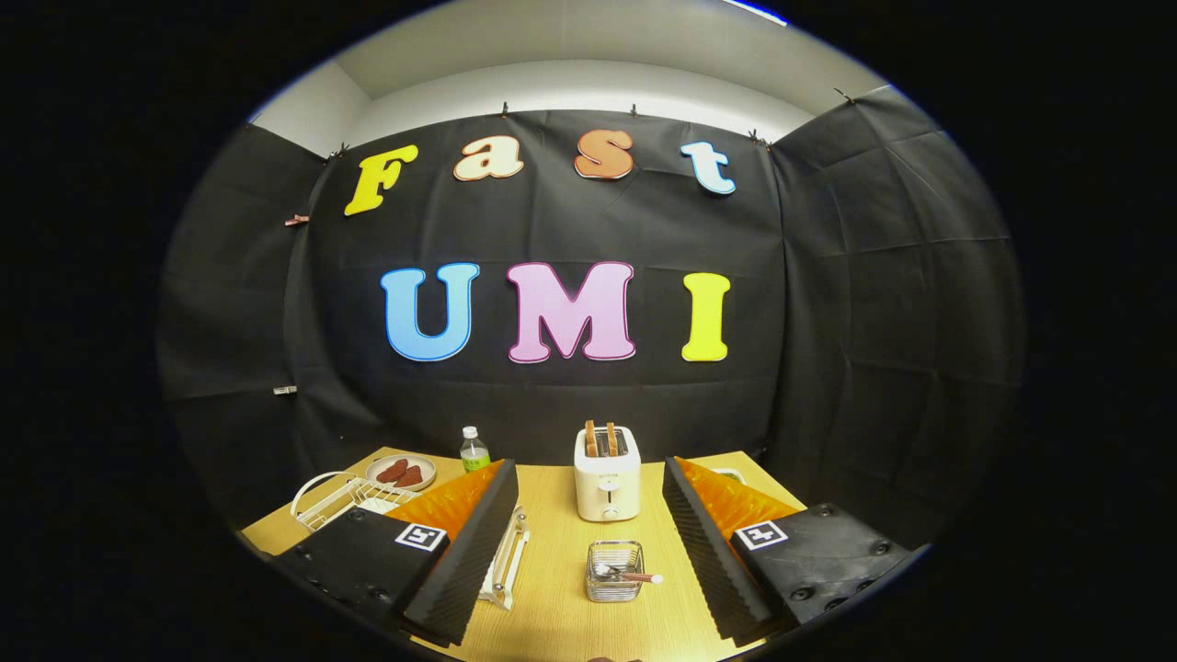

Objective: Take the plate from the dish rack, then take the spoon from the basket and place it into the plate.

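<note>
Gripper (588, 552) spread wide, holding nothing; white wire dish rack (345, 496) sits beyond the left finger, plate inside not discernible, so swing left and approach low, square to the rim.

the camera rides on the gripper (588, 552) and looks forward along its two fingers, level with the tabletop (552, 607) or a little above it, facing the booth's back wall. the jaws stand wide apart, gripping nothing. between the fingers lie the basket (614, 571) close by and the toaster (607, 473) farther on. the rack (340, 501) sits off beyond the left finger.
</note>
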`<state>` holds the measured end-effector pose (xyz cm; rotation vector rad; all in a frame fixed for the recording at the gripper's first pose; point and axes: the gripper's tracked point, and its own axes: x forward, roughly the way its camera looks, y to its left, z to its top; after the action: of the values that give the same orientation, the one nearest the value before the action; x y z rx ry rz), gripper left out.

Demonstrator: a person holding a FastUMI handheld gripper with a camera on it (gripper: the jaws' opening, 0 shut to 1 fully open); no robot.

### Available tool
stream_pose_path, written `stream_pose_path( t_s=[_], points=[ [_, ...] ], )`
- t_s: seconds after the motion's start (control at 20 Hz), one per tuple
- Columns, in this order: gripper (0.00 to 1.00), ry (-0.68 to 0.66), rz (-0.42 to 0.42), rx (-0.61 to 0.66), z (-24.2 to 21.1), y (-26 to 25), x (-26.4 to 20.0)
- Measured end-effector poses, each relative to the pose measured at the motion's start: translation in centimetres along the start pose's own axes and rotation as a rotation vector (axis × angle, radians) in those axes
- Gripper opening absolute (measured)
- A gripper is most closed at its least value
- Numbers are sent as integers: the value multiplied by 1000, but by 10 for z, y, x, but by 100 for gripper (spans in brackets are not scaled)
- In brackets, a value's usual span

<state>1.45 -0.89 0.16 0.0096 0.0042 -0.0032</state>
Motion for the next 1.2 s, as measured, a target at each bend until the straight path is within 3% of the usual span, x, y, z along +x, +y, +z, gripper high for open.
stream_pose_path(
  t_s=[1.2],
  points=[
    [98, 57, 43, -22, -13, 21, 31]
  ],
)
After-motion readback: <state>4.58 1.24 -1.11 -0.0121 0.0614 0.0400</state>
